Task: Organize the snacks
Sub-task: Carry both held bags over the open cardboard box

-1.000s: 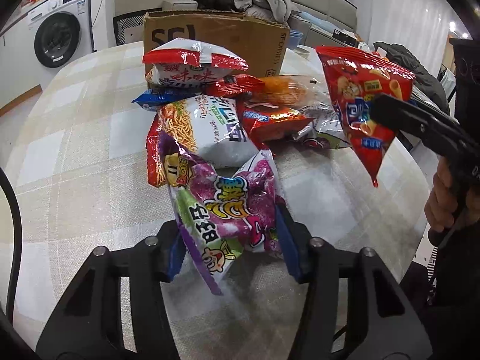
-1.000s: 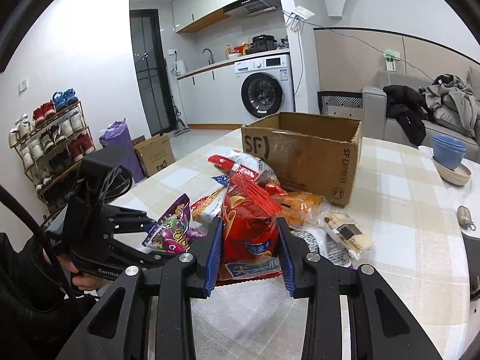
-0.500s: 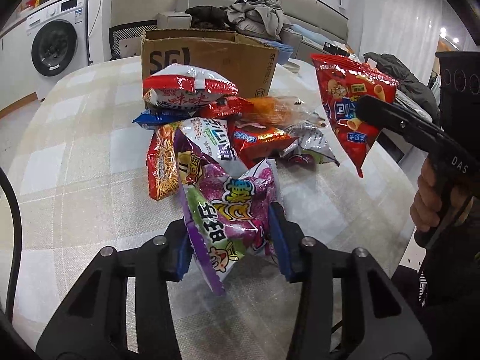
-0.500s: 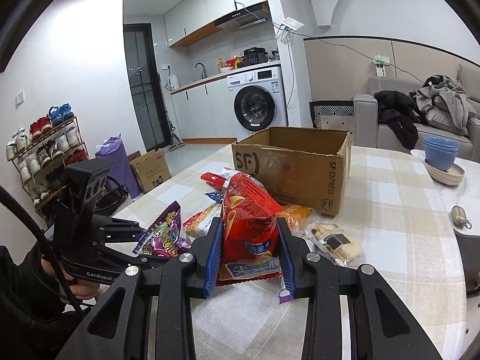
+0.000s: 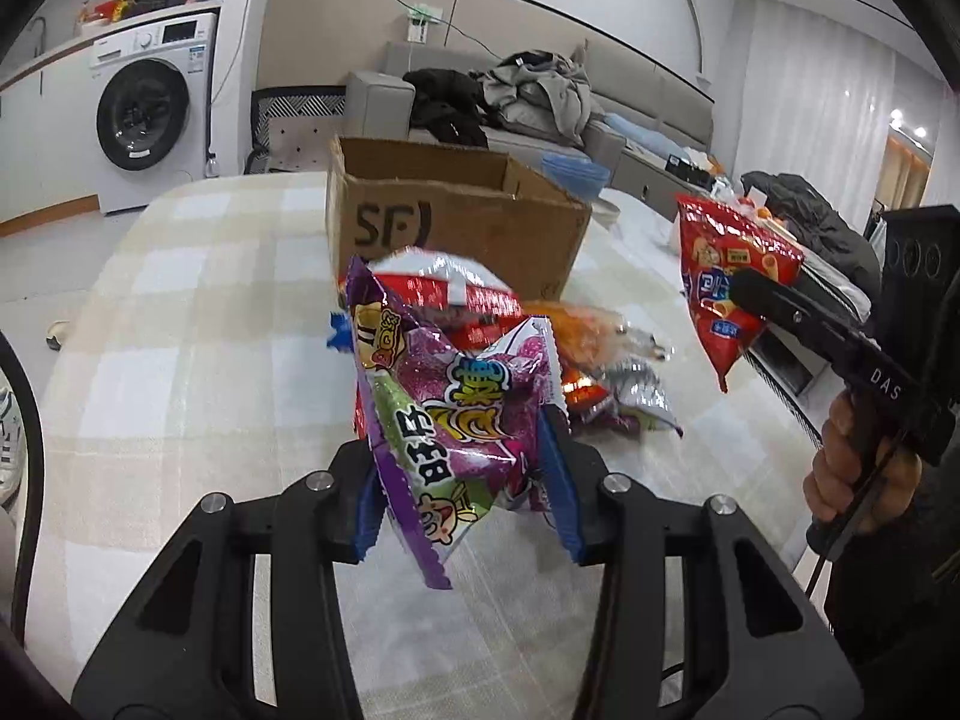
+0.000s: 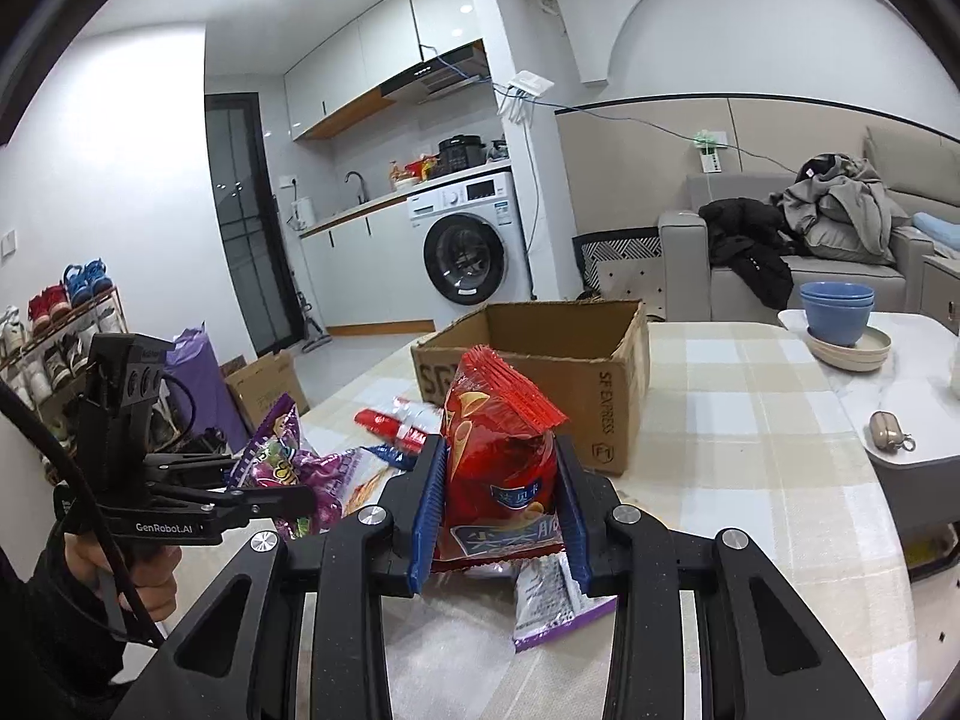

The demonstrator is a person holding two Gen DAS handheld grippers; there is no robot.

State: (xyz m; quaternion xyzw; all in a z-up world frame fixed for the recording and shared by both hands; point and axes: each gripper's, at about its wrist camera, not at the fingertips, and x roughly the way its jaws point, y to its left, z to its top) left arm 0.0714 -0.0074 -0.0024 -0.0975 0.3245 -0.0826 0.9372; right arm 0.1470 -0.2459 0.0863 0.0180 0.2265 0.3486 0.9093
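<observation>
My left gripper (image 5: pixel 468 480) is shut on a purple snack bag (image 5: pixel 444 414) and holds it above the table. My right gripper (image 6: pixel 498 504) is shut on a red snack bag (image 6: pixel 498 450), also lifted; that bag shows at the right of the left wrist view (image 5: pixel 726 282). The purple bag shows at the left of the right wrist view (image 6: pixel 282 456). An open cardboard box (image 5: pixel 450 216) stands behind a pile of snack bags (image 5: pixel 576 354) on the checked table (image 5: pixel 180 330). The box is also in the right wrist view (image 6: pixel 558 372).
Blue bowls on a plate (image 6: pixel 840 318) and a small brown case (image 6: pixel 891 429) sit on a white side table at the right. A washing machine (image 6: pixel 468 246), a sofa with clothes (image 6: pixel 828 228) and a shoe rack (image 6: pixel 54 324) stand around the table.
Both grippers have risen with their bags and tilted up toward the box. The purple bag has come off the pile. The red bag stays held at the right.
</observation>
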